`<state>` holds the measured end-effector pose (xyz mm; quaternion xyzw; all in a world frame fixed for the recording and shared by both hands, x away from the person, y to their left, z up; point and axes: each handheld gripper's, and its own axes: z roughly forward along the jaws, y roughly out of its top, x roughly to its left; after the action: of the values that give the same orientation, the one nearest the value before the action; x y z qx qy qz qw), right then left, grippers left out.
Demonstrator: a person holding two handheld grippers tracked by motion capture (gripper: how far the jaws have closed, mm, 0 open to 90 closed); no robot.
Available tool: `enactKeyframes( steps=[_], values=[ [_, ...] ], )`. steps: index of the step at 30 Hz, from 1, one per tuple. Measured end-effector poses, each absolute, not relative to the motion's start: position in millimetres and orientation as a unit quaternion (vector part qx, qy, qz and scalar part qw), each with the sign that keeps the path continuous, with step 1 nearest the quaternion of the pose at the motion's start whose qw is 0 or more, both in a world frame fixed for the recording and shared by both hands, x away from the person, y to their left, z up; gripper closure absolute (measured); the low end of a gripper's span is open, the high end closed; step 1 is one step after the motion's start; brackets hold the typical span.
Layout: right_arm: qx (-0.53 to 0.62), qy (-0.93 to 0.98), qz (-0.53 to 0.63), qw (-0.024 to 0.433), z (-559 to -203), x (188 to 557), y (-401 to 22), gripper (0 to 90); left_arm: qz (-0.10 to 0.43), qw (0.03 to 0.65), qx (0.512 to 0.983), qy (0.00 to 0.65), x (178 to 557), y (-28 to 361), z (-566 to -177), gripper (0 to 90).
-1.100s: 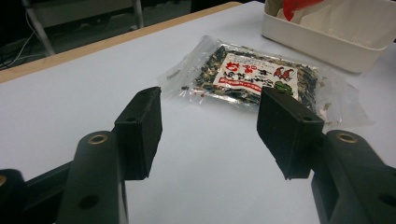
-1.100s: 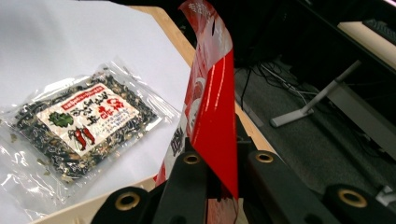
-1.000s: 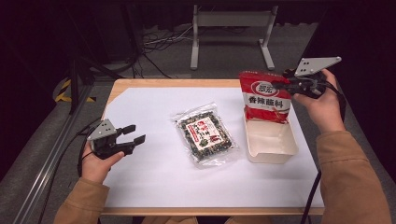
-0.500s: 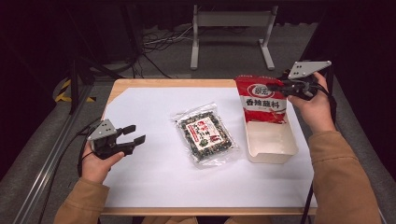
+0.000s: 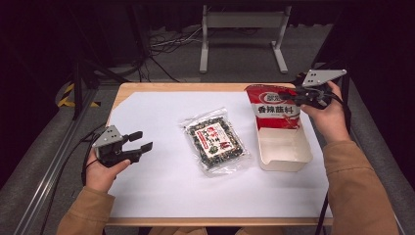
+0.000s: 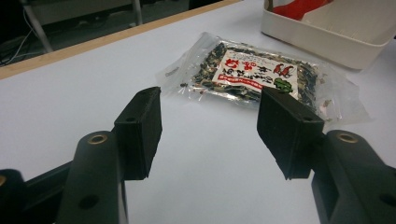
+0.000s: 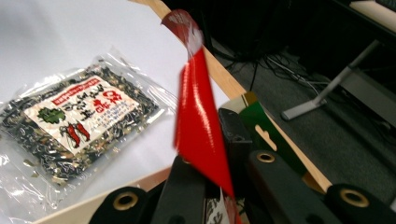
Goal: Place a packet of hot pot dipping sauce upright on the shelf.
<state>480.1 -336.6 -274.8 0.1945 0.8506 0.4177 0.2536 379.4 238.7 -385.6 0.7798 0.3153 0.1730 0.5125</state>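
The right hand (image 5: 329,113) is raised at the desk's (image 5: 161,191) far right corner, its gripper (image 5: 293,96) clenched on the red packet's (image 5: 273,106) top edge, the packet hanging into the white tray (image 5: 286,155). The left gripper (image 5: 141,141) rests low with fingers (image 6: 140,126) released, the clear seaweed bag (image 6: 254,77) just ahead of them.

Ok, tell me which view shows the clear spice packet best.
The left gripper view: the clear spice packet lies close, label sharp, just beyond the open jaws. The high view shows it whole but small; the right gripper view shows it at an angle, partly cropped.

Hand-held gripper (image 6: 210,135) jaws apart, clear spice pkt (image 6: 261,77) ahead, white tray (image 6: 327,39) behind
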Motion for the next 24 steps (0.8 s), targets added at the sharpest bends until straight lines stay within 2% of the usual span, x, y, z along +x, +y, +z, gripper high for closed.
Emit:
enactKeyframes(
  steps=[24],
  values=[
    [0.290, 0.830, 0.405, 0.250, -301, 481, -371, 88.3, 0.167, 0.510, 0.781, 0.319, 381, 239, -387, 39.3]
  ],
)
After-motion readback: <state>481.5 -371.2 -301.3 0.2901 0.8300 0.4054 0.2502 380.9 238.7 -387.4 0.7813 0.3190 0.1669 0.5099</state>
